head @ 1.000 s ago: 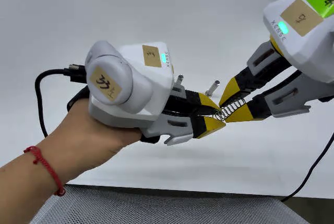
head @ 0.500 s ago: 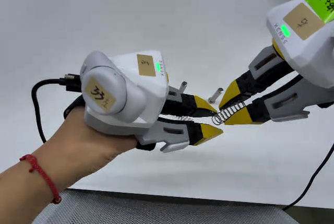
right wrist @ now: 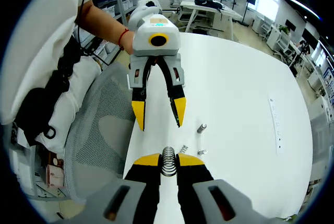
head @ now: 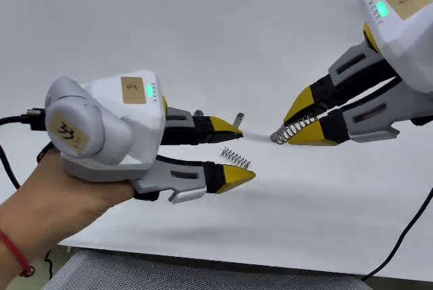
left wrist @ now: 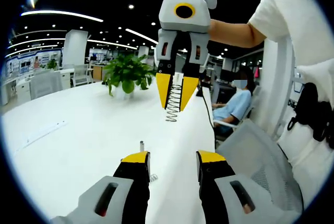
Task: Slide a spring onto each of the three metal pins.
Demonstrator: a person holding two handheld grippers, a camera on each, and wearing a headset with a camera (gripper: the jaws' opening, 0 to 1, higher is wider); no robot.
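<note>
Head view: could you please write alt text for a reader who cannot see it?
The right gripper holds a spring between its yellow tips, facing the open left gripper over a white table. A loose spring lies near a metal pin.

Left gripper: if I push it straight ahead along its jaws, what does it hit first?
Likely the spring held by the right gripper, straight ahead; the pin sits lower. Depth is uncertain.
</note>
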